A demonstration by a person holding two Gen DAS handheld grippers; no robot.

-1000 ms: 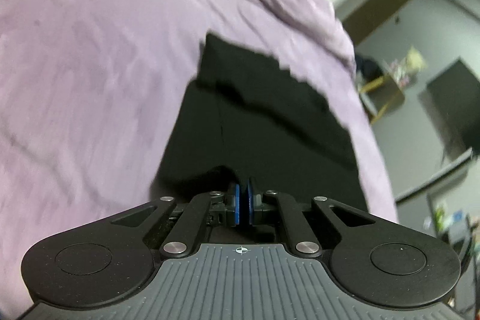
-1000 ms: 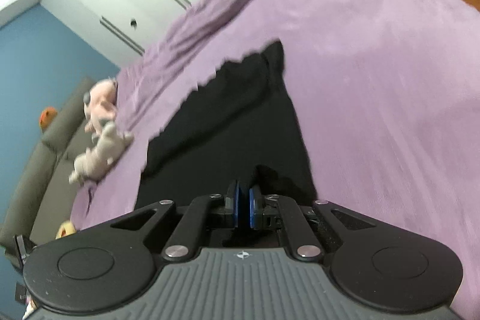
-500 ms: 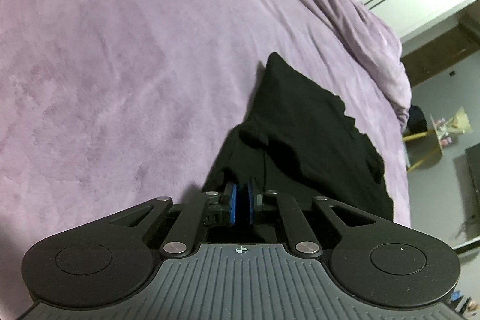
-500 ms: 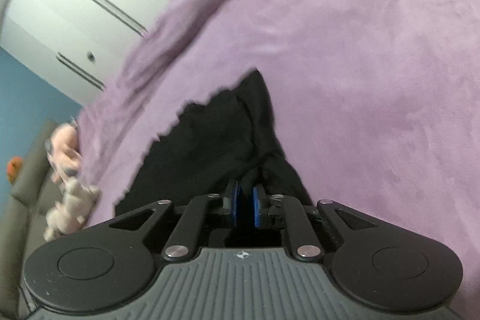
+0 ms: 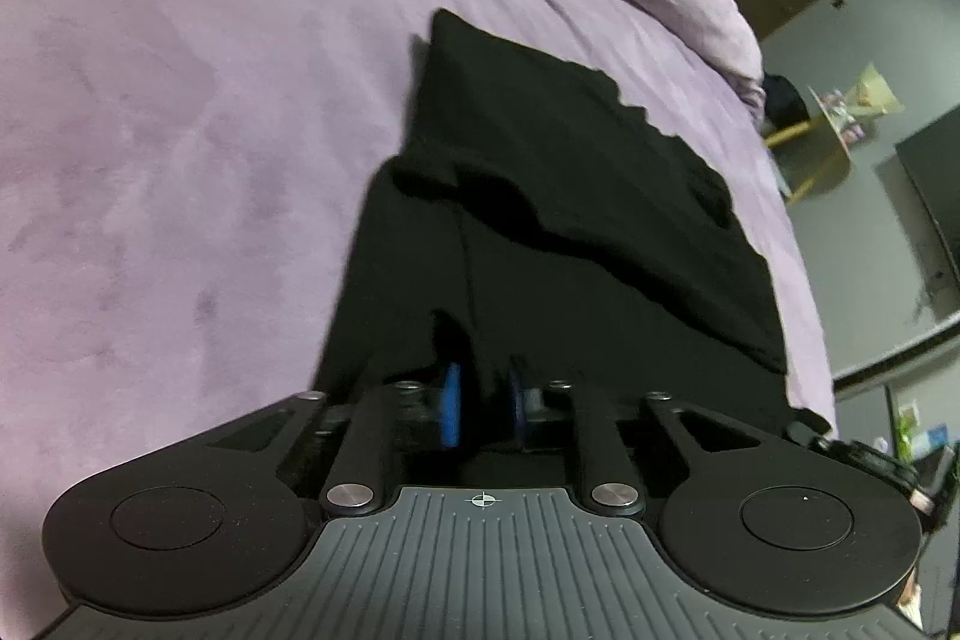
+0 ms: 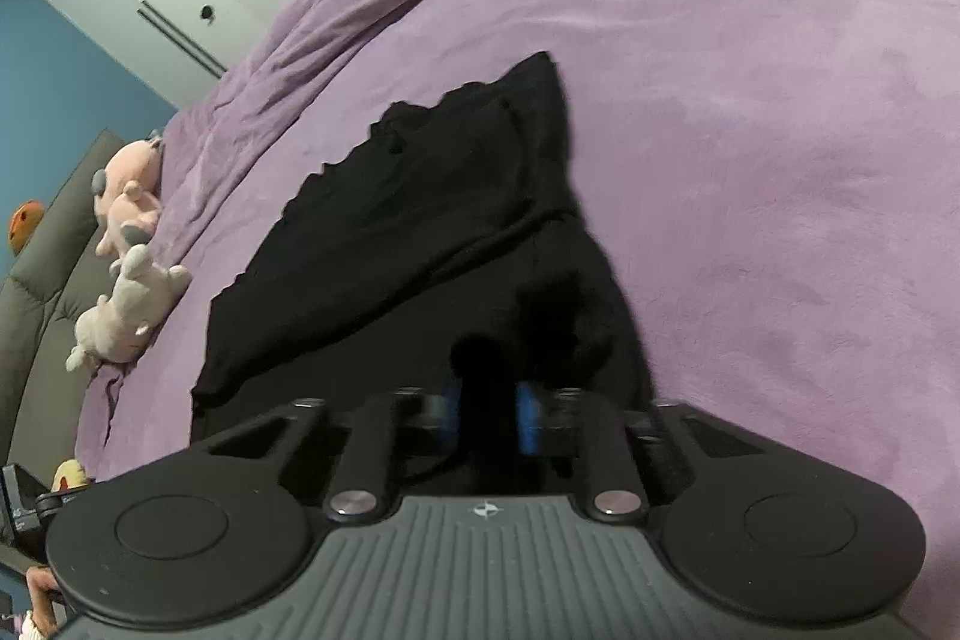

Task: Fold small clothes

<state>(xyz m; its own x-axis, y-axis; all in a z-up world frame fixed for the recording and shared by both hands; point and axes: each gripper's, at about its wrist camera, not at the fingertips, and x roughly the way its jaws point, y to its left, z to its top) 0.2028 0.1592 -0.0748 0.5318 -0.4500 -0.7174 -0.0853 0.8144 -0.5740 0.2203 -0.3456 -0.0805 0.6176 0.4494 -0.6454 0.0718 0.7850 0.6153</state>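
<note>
Left wrist view, left gripper (image 5: 483,409): we find its blue pads parted, black garment (image 5: 570,196) fabric between them.
Garment: lies on the purple blanket (image 5: 180,70).
Right wrist view, right gripper (image 6: 487,415): we find it parted likewise, garment (image 6: 432,220) edge between.
Plush toys (image 6: 129,226): at the blanket's (image 6: 750,130) edge, well apart from the garment.

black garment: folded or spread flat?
Partly folded: the black garment shows one layer lapped over another on the purple blanket.

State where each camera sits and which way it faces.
Left wrist: on the left claw, facing along its fingers over the black garment on the purple bedspread; its own blue pads show.
Right wrist: on the right claw, facing the same garment, plush toys beyond.
Shared: garment and bedspread.
</note>
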